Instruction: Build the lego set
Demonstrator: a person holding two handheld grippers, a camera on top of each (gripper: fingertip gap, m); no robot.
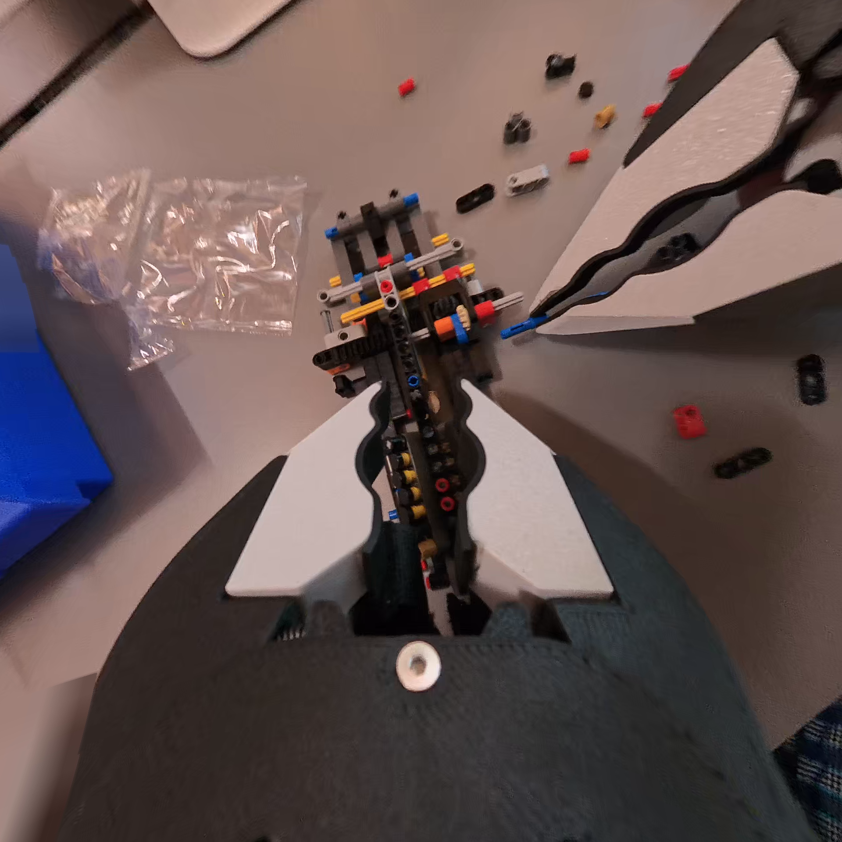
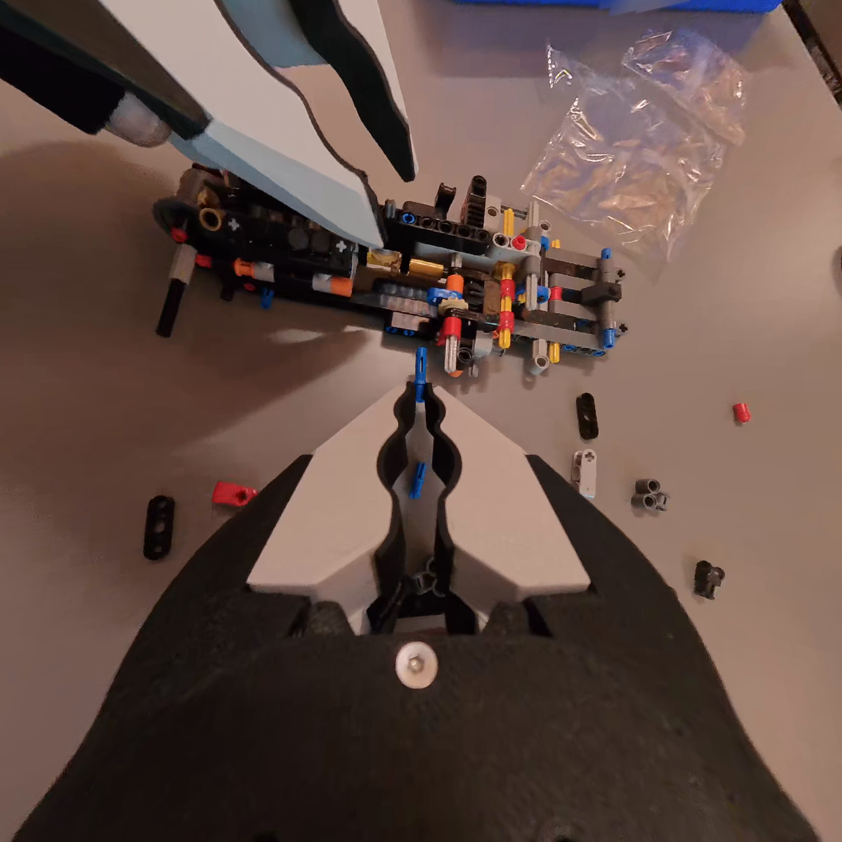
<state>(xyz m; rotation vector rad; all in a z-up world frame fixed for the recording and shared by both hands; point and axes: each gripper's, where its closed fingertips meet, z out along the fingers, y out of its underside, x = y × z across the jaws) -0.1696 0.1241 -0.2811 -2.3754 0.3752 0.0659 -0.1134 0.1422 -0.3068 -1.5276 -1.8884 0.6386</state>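
Observation:
A long black and grey lego frame (image 2: 455, 282) with red, yellow, blue and orange parts lies on the tan table; it also shows in the left wrist view (image 1: 401, 291). My left gripper (image 1: 421, 387) is shut on the frame's near end, and it shows in the right wrist view (image 2: 392, 205). My right gripper (image 2: 421, 387) is shut on a blue pin (image 2: 420, 369) whose tip points at the frame's side, a short gap away. In the left wrist view the right gripper (image 1: 537, 316) holds the blue pin (image 1: 517, 329) just right of the frame.
Loose parts lie around: black beams (image 2: 587, 415) (image 2: 158, 526), a red piece (image 2: 232, 493), a grey piece (image 2: 584, 471), dark connectors (image 2: 649, 493) (image 2: 708, 577), a red bush (image 2: 741, 412). A clear plastic bag (image 2: 638, 150) lies beyond the frame. A blue box (image 1: 41, 433) stands at the left. There is about 7 centimeters between the tips of the two grippers.

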